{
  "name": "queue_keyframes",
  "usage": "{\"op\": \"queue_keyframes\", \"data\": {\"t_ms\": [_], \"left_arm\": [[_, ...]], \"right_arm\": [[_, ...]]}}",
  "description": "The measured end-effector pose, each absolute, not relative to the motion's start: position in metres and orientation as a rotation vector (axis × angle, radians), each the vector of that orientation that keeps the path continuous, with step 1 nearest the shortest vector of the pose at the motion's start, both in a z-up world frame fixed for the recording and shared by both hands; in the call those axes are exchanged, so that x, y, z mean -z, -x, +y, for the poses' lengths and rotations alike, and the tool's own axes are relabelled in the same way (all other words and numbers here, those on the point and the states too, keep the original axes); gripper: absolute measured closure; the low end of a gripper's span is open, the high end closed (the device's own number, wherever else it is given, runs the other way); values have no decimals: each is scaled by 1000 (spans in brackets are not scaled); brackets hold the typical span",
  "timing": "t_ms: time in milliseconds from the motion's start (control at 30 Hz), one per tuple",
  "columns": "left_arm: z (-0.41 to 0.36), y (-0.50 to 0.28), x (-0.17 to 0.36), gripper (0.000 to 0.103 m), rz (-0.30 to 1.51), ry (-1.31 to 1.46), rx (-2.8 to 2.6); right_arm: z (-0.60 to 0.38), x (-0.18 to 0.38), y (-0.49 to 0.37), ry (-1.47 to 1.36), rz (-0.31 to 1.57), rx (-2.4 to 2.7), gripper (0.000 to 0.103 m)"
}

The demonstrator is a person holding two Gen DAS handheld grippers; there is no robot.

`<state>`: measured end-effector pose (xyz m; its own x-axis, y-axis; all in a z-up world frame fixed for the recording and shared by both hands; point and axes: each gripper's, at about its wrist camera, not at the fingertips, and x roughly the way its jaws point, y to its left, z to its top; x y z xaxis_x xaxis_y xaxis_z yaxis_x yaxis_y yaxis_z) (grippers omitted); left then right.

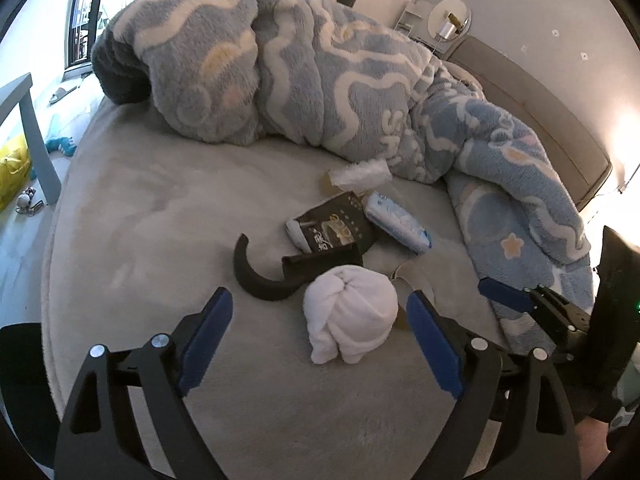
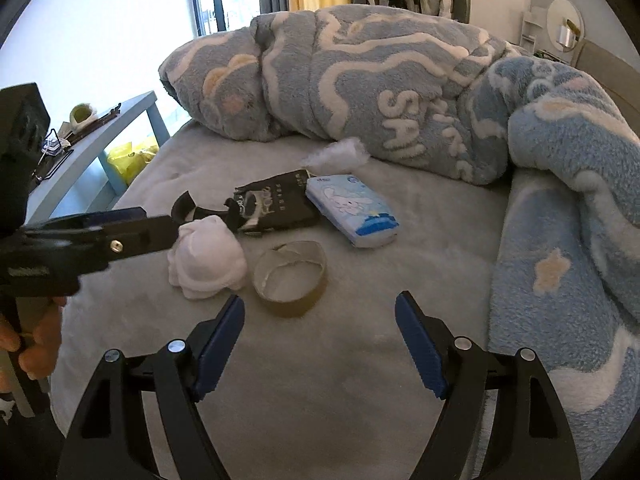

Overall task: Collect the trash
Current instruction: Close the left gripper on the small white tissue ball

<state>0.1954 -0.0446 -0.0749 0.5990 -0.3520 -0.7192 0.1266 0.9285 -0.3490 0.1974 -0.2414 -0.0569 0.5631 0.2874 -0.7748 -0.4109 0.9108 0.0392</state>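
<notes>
daylight floods in from the window (image 1: 86,12), blown out to white glare, leaving the bed (image 1: 160,208) softly lit and shadows faint, while heavy fisheye bending and dark vignetting ring both views' edges.

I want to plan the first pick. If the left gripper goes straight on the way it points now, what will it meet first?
Most likely the white rolled cloth: it lies just ahead of the open left gripper, slightly toward its right finger. The black curved piece lies farther and to the left. Depth is uncertain.

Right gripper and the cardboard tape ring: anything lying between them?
No. In the right wrist view only bare grey bedsheet separates the right gripper from the tape ring.
</notes>
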Motion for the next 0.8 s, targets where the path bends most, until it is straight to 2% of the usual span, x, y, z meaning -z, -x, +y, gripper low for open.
{"op": "queue_keyframes", "data": {"t_ms": [233, 533, 600, 800], "left_arm": [[-62, -201, 84, 16, 898, 240, 271], [-72, -207, 91, 35, 903, 210, 265], [-73, -208, 91, 43, 903, 211, 270], [-73, -207, 88, 45, 900, 211, 289]], "right_arm": [[-248, 60, -197, 156, 893, -422, 25], [-252, 65, -197, 140, 911, -439, 25], [-252, 66, -196, 134, 913, -441, 25], [-251, 66, -198, 123, 920, -445, 25]]}}
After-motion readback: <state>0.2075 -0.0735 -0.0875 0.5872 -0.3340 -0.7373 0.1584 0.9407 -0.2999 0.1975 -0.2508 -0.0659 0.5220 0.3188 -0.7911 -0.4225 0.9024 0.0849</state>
